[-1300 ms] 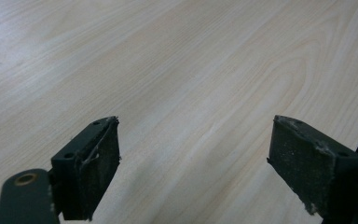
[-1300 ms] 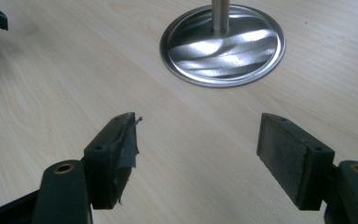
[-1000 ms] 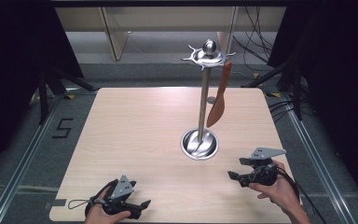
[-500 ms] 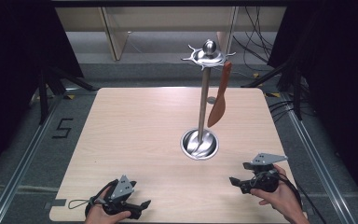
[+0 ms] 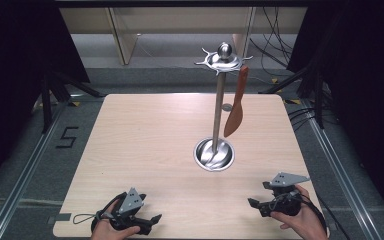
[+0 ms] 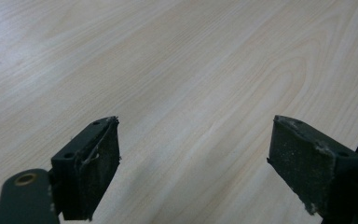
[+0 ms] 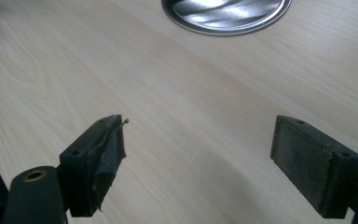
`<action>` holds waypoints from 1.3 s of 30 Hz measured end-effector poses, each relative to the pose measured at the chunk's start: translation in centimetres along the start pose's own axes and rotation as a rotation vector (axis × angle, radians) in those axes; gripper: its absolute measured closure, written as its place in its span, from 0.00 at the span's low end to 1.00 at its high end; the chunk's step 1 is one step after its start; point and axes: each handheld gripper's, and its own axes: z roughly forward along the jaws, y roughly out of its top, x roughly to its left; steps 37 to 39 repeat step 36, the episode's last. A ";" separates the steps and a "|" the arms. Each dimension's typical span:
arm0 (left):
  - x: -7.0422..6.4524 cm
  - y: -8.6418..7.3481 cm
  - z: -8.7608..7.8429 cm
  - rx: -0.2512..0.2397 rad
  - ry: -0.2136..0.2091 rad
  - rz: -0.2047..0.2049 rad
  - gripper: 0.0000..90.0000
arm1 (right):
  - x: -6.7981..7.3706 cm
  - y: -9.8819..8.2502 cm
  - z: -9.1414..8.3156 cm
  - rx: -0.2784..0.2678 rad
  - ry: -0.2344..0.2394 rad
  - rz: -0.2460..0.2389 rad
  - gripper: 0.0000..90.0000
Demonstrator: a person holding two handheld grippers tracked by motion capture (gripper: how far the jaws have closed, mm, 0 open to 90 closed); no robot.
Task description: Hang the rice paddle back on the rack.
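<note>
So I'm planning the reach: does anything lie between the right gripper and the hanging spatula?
Nothing visible: bare table lies between the open right gripper and the spatula hanging from the stand.

The high view looks forward and down over the whole bench (image 5: pixel 145 135). Each tool view skims close above its wood; the right one shares the stand's round base (image 7: pixel 226 14) (image 5: pixel 214 154).

One readable mark: digit "5" (image 5: pixel 66 137), black tape, stuck on grey floor (image 5: pixel 30 150) left of table (image 5: pixel 145 130). No other text, labels or brands legible on table, stand or gear in high view or either gripper view.
</note>
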 end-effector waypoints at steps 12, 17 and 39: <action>-0.1 -0.1 0.0 -0.001 0.002 -0.023 0.18 | 0.4 -1.2 -0.3 0.034 -0.015 -0.022 0.20; -0.2 0.0 0.0 0.001 -0.004 -0.022 0.18 | 0.4 -1.7 -0.2 -0.002 -0.022 -0.039 0.20; 0.0 0.0 0.0 0.003 0.003 0.002 0.18 | 0.2 -2.0 -0.8 0.033 -0.027 -0.020 0.20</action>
